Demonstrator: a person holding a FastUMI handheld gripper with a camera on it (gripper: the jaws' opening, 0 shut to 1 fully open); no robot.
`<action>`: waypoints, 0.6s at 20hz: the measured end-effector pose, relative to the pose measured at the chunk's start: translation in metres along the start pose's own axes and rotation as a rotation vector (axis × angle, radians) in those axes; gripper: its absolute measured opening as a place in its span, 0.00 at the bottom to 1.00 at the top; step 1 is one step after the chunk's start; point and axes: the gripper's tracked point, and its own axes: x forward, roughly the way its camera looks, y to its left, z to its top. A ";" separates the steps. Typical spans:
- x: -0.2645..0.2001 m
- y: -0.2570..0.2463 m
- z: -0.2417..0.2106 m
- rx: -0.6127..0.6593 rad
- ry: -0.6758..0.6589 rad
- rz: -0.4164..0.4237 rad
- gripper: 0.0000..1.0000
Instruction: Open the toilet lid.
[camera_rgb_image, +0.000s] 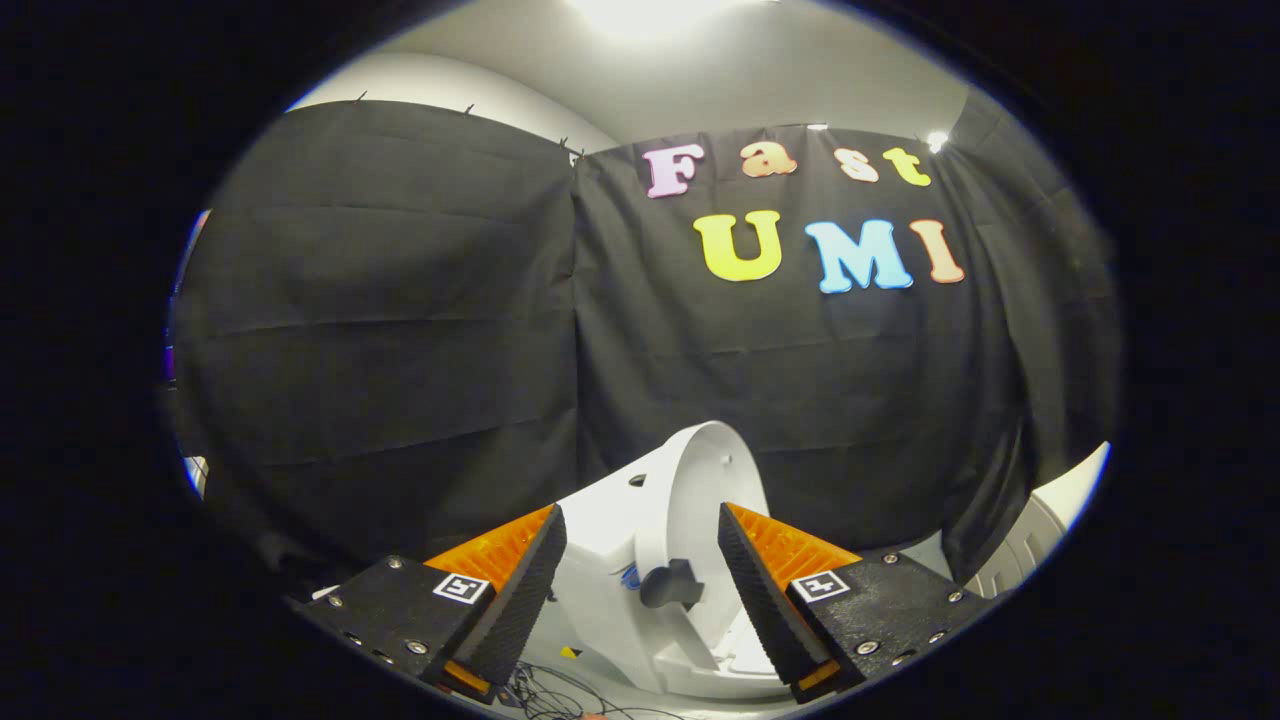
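Observation:
A white toilet (610, 560) stands beyond my fingers, seen from its side. Its lid (705, 500) is raised upright, leaning back toward the tank side, with a dark bumper (672, 583) showing on its inner face. The bowl's seat rim (735, 655) lies low between my fingers. My gripper (640, 555) is open, its two orange-backed black fingers (520, 590) spread wide on either side of the toilet, touching nothing.
Black cloth (400, 330) walls the booth behind the toilet. Thin cables (545, 695) lie on the floor below the left finger. A white ribbed object (1030, 545) stands at the right by the cloth's edge.

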 end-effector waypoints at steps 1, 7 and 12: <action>-0.004 -0.015 0.010 0.005 -0.017 -0.020 0.94; -0.054 -0.111 0.068 0.050 -0.143 -0.136 0.94; -0.086 -0.195 0.080 -0.025 -0.180 -0.224 0.94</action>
